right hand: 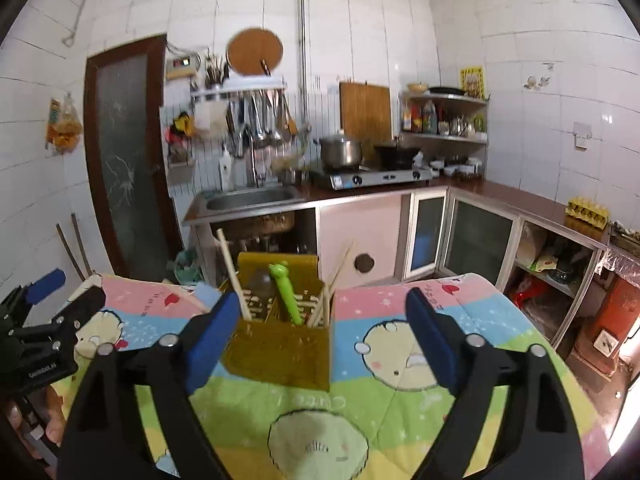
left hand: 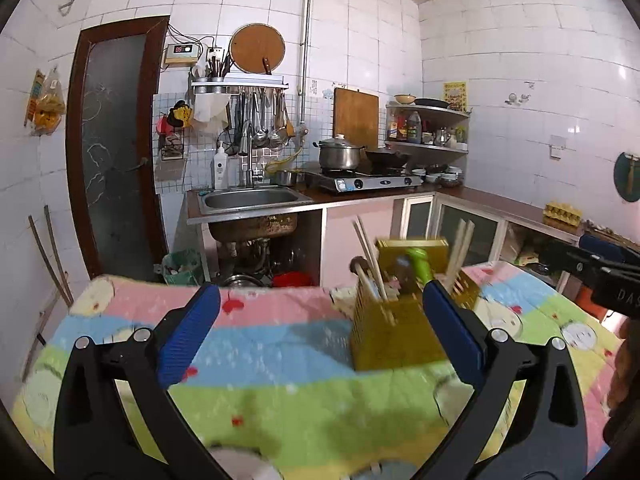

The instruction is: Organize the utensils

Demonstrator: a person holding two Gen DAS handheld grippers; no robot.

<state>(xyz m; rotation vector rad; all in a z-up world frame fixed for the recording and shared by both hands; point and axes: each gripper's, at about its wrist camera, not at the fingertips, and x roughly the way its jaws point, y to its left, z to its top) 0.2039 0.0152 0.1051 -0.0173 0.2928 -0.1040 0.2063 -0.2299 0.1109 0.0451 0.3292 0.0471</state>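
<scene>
Utensil holder [right hand: 280, 344], yellow, stands on the table [right hand: 400, 420] near its far edge, chopsticks [right hand: 234, 276] and a green utensil [right hand: 286, 296] upright inside. We see the left gripper [left hand: 320, 328] and the right gripper [right hand: 324, 336] both spread wide, gripping nothing. Bare cloth lies along the table's near edge and either side of the holder.

Quilted cloth cover [right hand: 360, 396]; wooden chopsticks [right hand: 234, 276]; plastic holder [right hand: 280, 356].

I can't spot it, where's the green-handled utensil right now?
In the right wrist view, the green-handled utensil stands tilted in the yellow utensil holder, between wooden chopsticks, on the cartoon-print cloth.
</scene>
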